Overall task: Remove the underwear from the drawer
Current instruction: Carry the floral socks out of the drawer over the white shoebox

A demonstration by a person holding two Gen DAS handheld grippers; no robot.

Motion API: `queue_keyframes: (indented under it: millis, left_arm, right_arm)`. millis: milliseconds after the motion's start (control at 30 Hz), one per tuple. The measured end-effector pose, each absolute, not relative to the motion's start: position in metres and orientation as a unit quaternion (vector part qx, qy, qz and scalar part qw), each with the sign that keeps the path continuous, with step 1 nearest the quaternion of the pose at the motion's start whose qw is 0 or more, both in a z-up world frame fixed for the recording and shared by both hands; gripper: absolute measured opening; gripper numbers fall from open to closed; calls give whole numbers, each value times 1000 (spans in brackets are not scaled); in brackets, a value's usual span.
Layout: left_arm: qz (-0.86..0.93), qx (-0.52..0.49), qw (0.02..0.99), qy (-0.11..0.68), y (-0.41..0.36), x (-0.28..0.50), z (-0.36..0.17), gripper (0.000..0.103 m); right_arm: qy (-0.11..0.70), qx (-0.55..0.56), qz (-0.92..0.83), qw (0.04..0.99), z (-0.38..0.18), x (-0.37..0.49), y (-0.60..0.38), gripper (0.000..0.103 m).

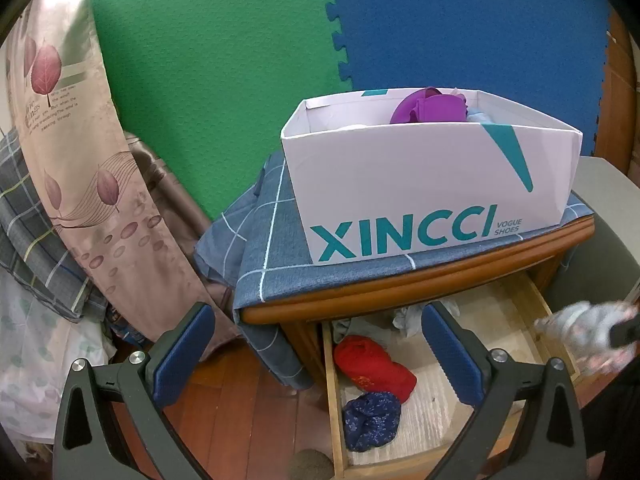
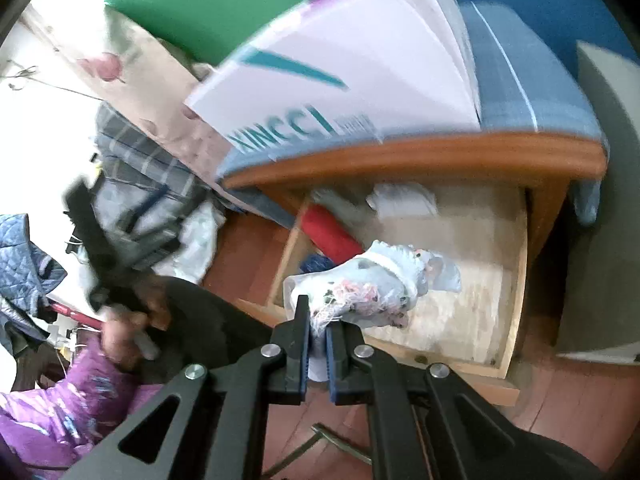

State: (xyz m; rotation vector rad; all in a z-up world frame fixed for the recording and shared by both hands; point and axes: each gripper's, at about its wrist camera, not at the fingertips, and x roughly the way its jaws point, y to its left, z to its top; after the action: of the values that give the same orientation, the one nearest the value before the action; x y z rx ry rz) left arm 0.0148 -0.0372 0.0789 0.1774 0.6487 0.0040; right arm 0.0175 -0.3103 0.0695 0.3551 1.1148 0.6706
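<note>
right gripper [image 2: 318, 334] clamps pale patterned underwear [image 2: 372, 280] above open wooden drawer [image 2: 516, 280] | left gripper [image 1: 320, 344] agape — holding nothing

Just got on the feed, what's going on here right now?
The right gripper is shut on a pale patterned garment, holding it above the open drawer. The left gripper is open and empty. A red garment and a navy one lie in the drawer; the shoebox on top holds purple clothing.
</note>
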Motion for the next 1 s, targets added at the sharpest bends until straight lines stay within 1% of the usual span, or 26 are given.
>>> queue_keyframes:
  millis: [367, 467, 567, 700, 767, 1000]
  left_arm:
    - [4, 79, 943, 324, -27, 12, 78, 103]
    - [4, 79, 943, 324, -29, 14, 78, 103]
    - [4, 79, 943, 324, -28, 14, 78, 103]
    - [5, 79, 942, 325, -29, 15, 78, 103]
    - [4, 78, 942, 326, -28, 14, 78, 103]
    - [6, 76, 941, 330, -22, 13, 75, 103]
  right_arm:
    - [413, 165, 353, 823, 199, 22, -314, 6]
    - [384, 152, 353, 840, 232, 38, -315, 6]
    - [370, 137, 340, 854, 251, 61, -315, 6]
    - [366, 115, 318, 867, 260, 99, -313, 6]
    - [371, 106, 305, 870, 255, 122, -312, 6]
    - [417, 80, 267, 865, 207, 170, -300, 6]
